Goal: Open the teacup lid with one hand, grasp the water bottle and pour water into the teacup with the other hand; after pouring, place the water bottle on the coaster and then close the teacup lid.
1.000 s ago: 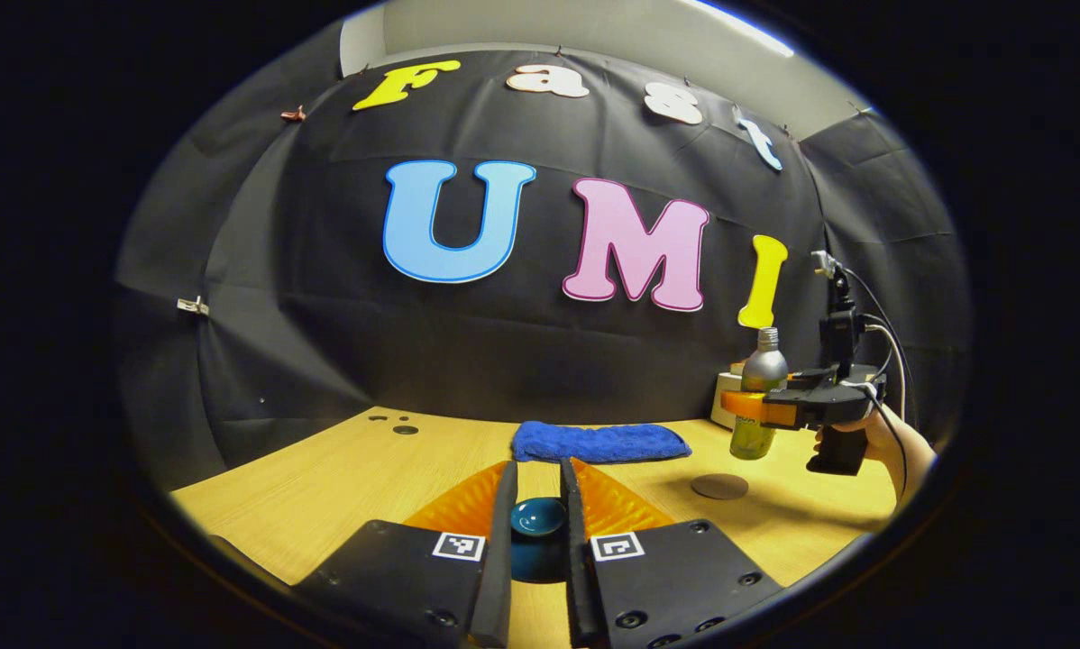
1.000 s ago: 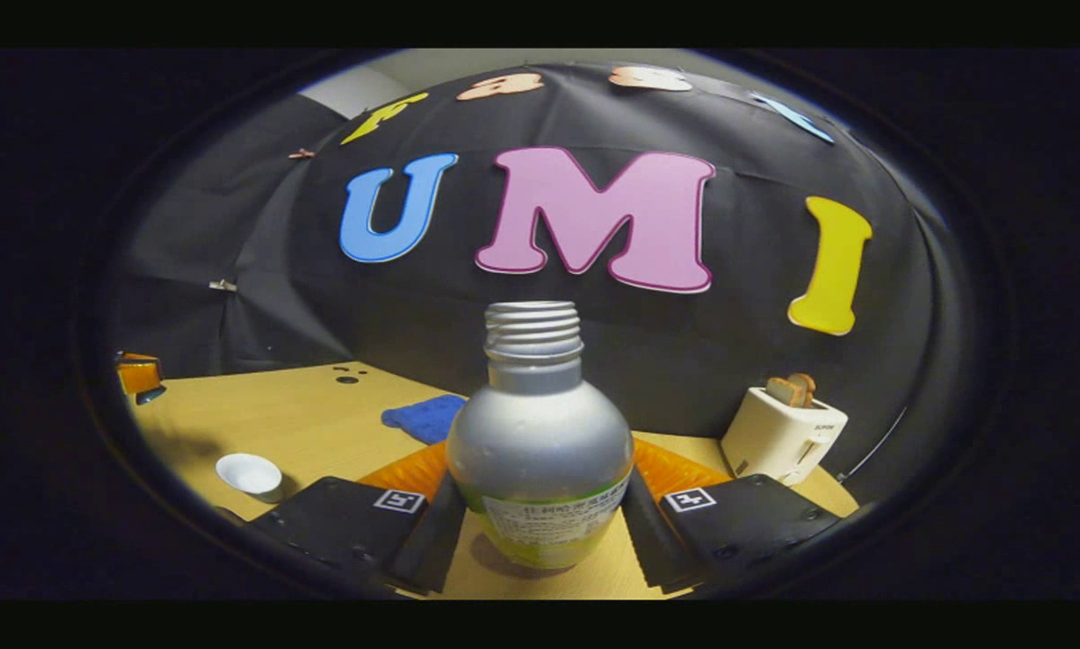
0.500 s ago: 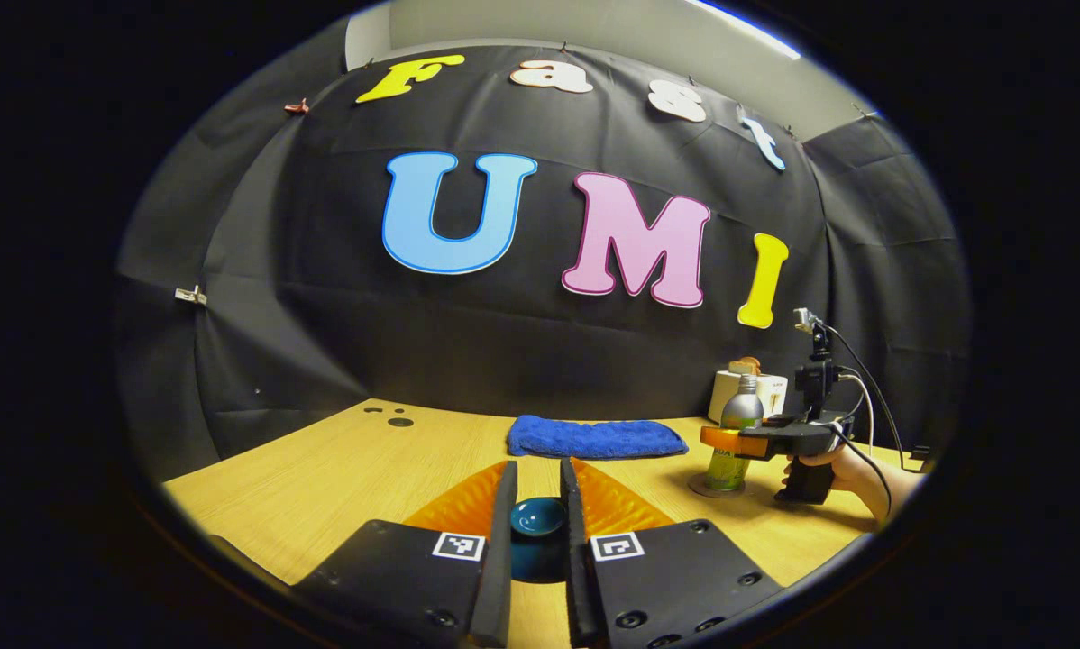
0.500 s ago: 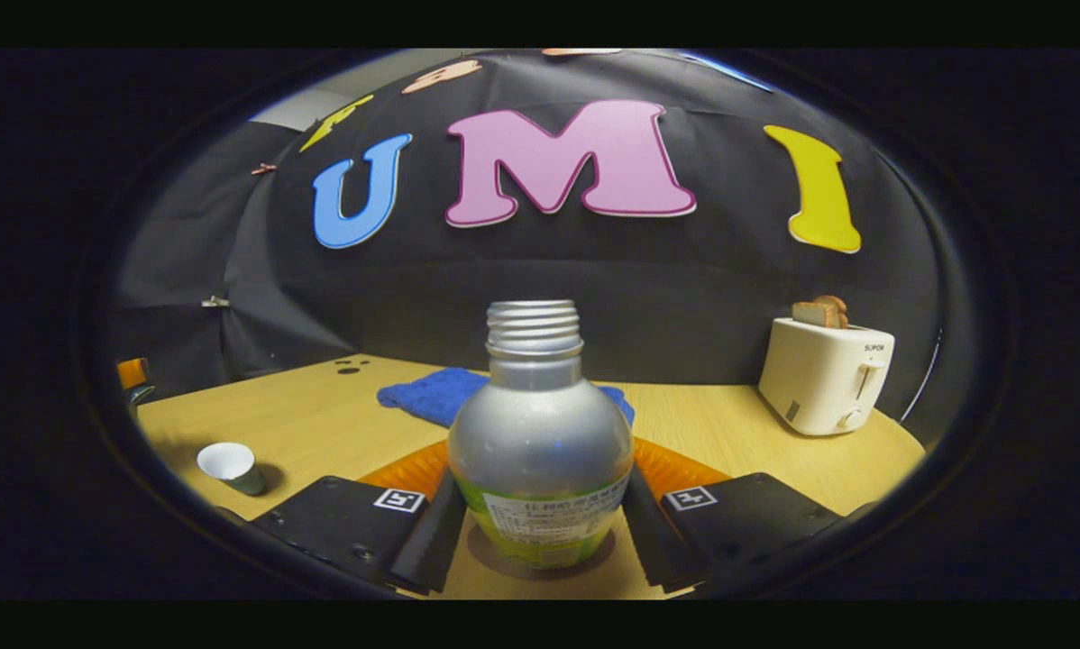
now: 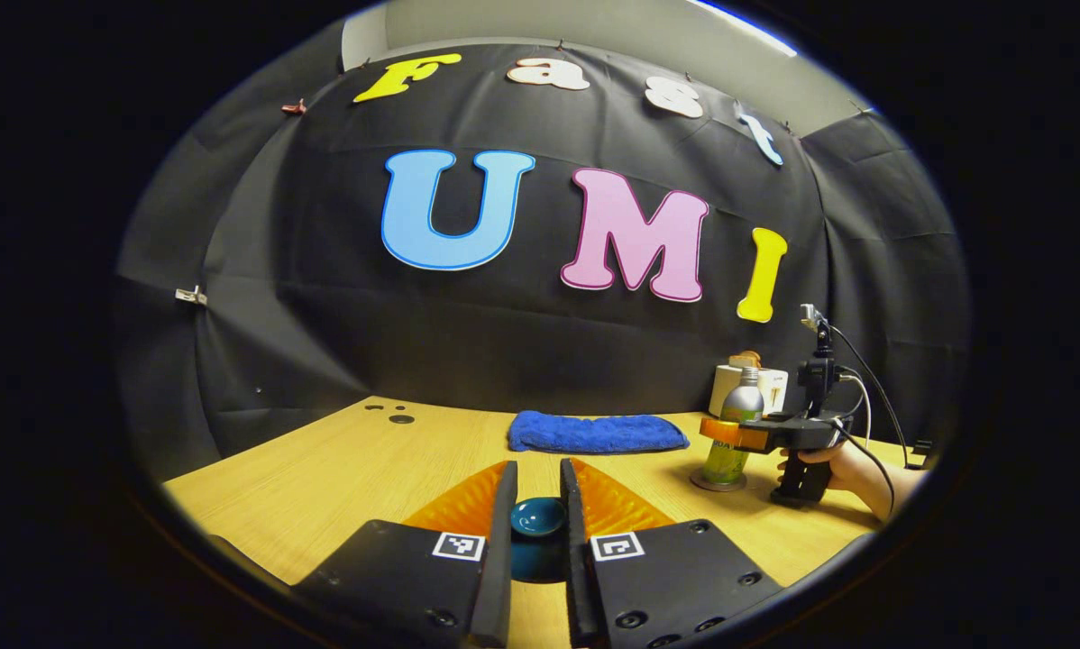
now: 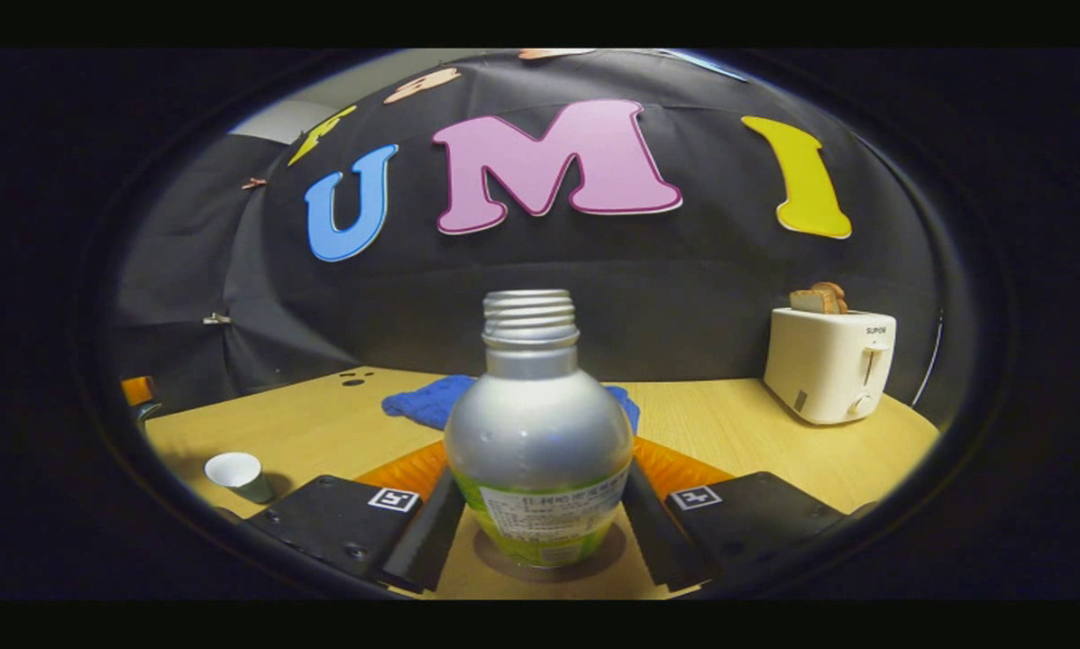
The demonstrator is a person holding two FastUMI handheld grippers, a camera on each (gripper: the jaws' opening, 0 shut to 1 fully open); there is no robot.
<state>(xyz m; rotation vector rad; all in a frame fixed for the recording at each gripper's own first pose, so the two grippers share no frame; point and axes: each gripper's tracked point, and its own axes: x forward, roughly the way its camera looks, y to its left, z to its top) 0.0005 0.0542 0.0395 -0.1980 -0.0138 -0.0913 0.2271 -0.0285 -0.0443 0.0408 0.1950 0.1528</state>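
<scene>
In the right gripper view, a capless silver water bottle [image 6: 538,433] with a green label stands upright on the round brown coaster [image 6: 585,563]. My right gripper [image 6: 540,491] is shut on it, one finger on each side. The open teacup [image 6: 238,475], white inside, sits on the table at the far left. In the left gripper view, my left gripper [image 5: 536,478] is shut on the dark teal teacup lid [image 5: 538,521] and holds it above the table. To the right there, the bottle [image 5: 742,404] rests on the coaster [image 5: 716,484] in the right gripper [image 5: 729,434], which a hand holds.
A blue cloth [image 5: 594,433] lies at the back of the wooden table [image 5: 342,469]. A white toaster [image 6: 828,361] with bread in it stands at the back right. The left gripper [image 6: 139,392] shows at the far left edge of the right gripper view.
The right gripper has brought the bottle down from the air onto the coaster and settled it there. The left gripper has stayed put with the lid.
</scene>
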